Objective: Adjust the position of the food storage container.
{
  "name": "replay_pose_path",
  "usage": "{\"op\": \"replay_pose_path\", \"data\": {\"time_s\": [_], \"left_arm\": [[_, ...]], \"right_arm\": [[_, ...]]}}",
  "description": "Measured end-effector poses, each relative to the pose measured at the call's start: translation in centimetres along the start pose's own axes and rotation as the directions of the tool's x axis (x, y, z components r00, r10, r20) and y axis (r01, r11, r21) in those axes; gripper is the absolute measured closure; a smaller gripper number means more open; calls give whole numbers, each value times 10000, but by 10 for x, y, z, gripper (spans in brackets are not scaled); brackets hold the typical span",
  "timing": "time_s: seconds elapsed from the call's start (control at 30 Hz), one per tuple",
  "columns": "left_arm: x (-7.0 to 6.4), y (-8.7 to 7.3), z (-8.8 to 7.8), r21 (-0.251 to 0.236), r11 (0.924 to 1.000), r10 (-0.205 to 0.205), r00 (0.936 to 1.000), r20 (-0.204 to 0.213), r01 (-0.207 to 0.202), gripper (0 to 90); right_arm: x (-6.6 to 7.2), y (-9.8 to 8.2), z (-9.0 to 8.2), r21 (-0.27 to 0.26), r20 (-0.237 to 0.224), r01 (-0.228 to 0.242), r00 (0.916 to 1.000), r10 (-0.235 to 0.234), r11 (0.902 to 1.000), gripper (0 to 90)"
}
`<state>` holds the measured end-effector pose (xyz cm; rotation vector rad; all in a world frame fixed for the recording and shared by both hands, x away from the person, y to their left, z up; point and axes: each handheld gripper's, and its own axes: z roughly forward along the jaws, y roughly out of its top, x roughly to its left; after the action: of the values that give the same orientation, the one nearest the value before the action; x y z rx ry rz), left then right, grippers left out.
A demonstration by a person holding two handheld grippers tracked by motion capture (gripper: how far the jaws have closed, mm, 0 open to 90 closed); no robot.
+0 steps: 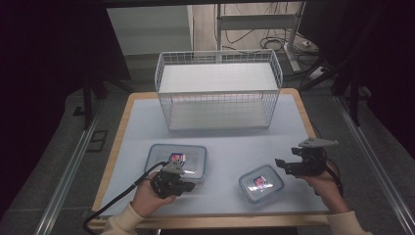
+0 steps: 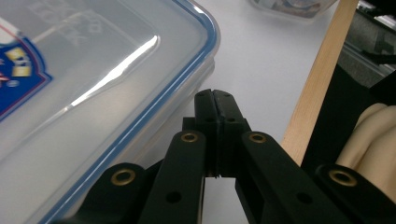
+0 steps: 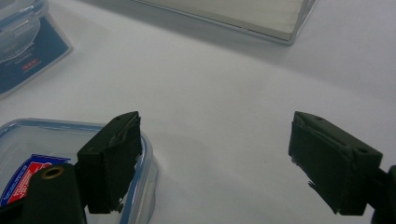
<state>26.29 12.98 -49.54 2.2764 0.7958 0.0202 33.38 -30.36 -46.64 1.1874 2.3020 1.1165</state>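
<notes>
A pale blue-white mat covers a wood-edged table (image 1: 299,105), with dark floor, metal rails and loose cables around it. The larger container (image 1: 176,160) lies flat on the near-left part of the mat: rectangular, clear plastic with rounded corners, a blue-rimmed clear lid and a blue, red and white label under the lid; it appears closed. In the left gripper view its lid corner fills the upper left, glossy with a streak of reflected light. The left gripper (image 1: 182,185) sits at the container's near edge, and in its own view (image 2: 216,100) the two black jaws are pressed together with nothing between them, their tips just beside the container's side wall below the lid rim; whether they touch it cannot be told. The left hand (image 1: 147,196) grips the tool from below, cable trailing to the table's front-left corner. A smaller container (image 1: 261,183) of the same make, turned at an angle, lies near-right on the mat, well apart from the larger one. The right gripper (image 1: 283,164) hovers just beside its far-right corner; in the right gripper view (image 3: 215,154) the jaws stand wide apart over bare mat, one jaw above the small container's rim. A white wire basket (image 1: 219,90) stands at the far middle of the table, its open side toward the person, with clear mat between it and both containers.
</notes>
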Motion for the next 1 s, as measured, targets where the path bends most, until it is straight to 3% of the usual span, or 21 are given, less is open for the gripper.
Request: {"op": "replay_pose_path", "data": {"time_s": [0.23,0.3,0.5,0.7,0.87,1.0], "left_arm": [[0,5,10,168,9998,100,9999,8,-100,900],[-1,10,14,228,9995,238,9995,-190,-234,900],[3,18,26,300,9995,-99,9999,-84,101,900],[7,26,29,148,9990,-422,9990,-159,424,900],[6,28,30,134,9992,-376,9988,-300,380,897],[1,26,20,-169,9993,-331,9991,-254,327,897]], "right_arm": [[1,0,0,33,-9,52,10000,-52,10000,171],[1,0,1,55,-9,18,10000,-17,10000,171],[1,-1,4,202,-2,47,10000,-47,9998,171],[1,-2,4,222,-9,42,10000,-42,9997,171],[2,-2,5,259,-21,27,10000,-27,9997,171],[1,-2,5,259,-12,48,10000,-48,9997,171]]}}
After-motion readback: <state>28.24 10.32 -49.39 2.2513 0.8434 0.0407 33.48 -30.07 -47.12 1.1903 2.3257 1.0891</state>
